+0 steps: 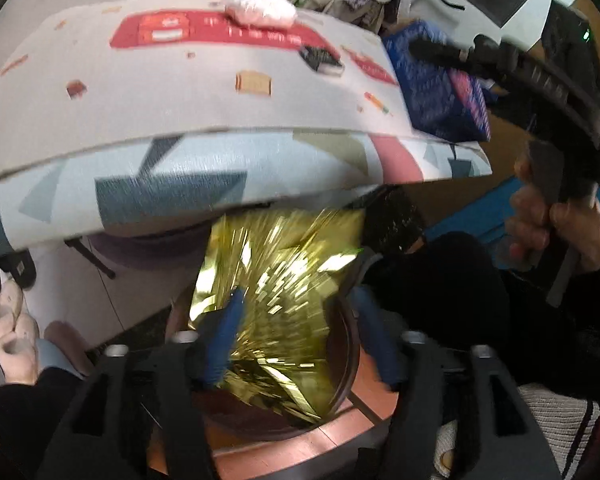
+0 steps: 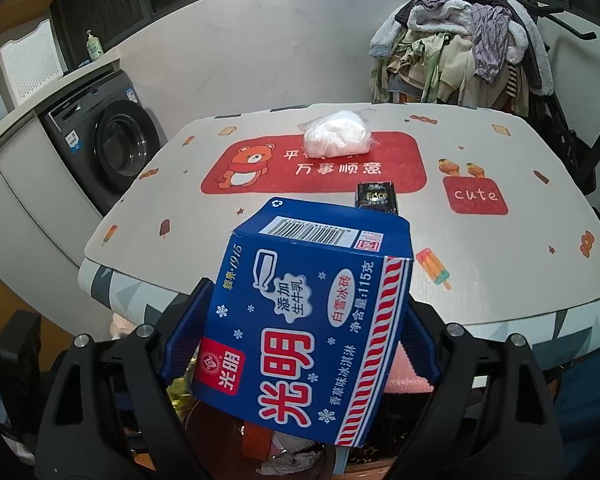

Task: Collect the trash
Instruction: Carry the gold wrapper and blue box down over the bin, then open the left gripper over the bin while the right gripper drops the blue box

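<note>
My right gripper [image 2: 300, 320] is shut on a blue ice-cream carton [image 2: 300, 328] and holds it above the trash bin [image 2: 364, 468], in front of the table edge. The carton also shows in the left wrist view [image 1: 432, 88], held by the other gripper. My left gripper [image 1: 300, 328] is open over the round bin [image 1: 348, 360]; a shiny gold foil wrapper [image 1: 268, 300] lies between the fingers, over the bin mouth. It touches the left finger [image 1: 224, 336]. A white plastic bag [image 2: 336, 138] and a small black packet [image 2: 376, 198] lie on the table [image 2: 500, 240].
A washing machine [image 2: 108, 148] stands at the left. A pile of clothes [image 2: 460, 48] is heaped behind the table. The table's patterned cloth [image 1: 180, 184] hangs over the bin. Slippered feet [image 1: 12, 336] are at the lower left.
</note>
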